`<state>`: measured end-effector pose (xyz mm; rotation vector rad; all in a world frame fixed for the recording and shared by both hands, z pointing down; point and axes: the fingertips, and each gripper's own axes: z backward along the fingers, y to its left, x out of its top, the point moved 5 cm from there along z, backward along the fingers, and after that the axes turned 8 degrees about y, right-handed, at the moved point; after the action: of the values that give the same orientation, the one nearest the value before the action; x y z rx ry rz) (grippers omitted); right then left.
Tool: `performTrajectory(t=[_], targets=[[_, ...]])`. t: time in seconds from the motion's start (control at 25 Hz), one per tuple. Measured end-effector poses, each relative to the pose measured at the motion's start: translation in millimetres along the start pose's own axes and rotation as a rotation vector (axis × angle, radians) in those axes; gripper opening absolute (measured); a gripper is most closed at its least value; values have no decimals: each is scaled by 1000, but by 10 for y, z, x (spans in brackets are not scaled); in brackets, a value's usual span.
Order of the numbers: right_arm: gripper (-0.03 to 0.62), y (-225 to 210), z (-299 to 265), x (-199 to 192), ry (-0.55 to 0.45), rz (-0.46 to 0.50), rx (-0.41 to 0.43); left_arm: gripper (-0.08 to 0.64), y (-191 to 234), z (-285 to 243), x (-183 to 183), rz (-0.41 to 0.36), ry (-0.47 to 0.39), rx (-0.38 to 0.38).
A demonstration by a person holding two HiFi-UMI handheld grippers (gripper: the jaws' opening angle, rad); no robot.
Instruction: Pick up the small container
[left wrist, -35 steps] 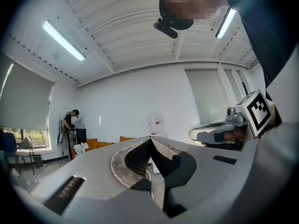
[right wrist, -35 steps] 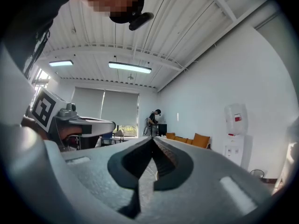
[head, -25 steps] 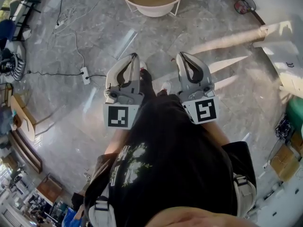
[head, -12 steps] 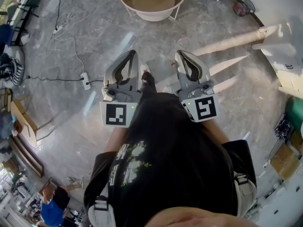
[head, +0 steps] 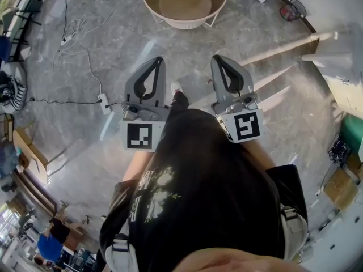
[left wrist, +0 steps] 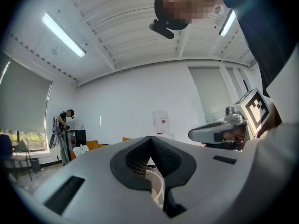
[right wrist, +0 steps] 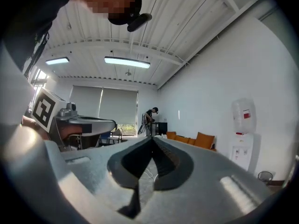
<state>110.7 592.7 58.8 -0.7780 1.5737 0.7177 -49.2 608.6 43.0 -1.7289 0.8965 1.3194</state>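
Marble floor [head: 74, 146] — power strip [head: 104, 102], cables [head: 62, 101], round white-rimmed table [head: 170, 20] beyond.

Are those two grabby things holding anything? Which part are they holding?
Nothing is held. The left hand-held gripper and the right hand-held gripper both have their jaws shut together, with nothing between them.
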Motion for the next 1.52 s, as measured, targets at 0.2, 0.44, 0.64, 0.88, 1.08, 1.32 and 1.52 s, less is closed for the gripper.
performTrajectory(t=[0.2,0.44,0.64,0.88,1.08,1.32,1.52], targets=[[-6,55,-515,11,13,-7,-23,6,494,-244,-37,-17,-4,-19],[-6,182,-1010,86,3,-1,-47,8,991,-393,-82,-28,-11,-54],[-6,328,-1389,93,-11,9,-78,7,1411,-456,-175,-33,-25,-85],[-6,433,-1601,58,33,-3,-95,6,1668,-522,-329,7,-22,-107],[-6,337,-1819,47,35,17,-107,7,1854,-712,-341,5,-28,-118],[-5,206,-2109,122,27,13,-97,8,2053,-899,-313,10,-25,-102],[-6,57,-2361,163,27,25,-85,6,2210,-1115,-324,7,-13,-95]])
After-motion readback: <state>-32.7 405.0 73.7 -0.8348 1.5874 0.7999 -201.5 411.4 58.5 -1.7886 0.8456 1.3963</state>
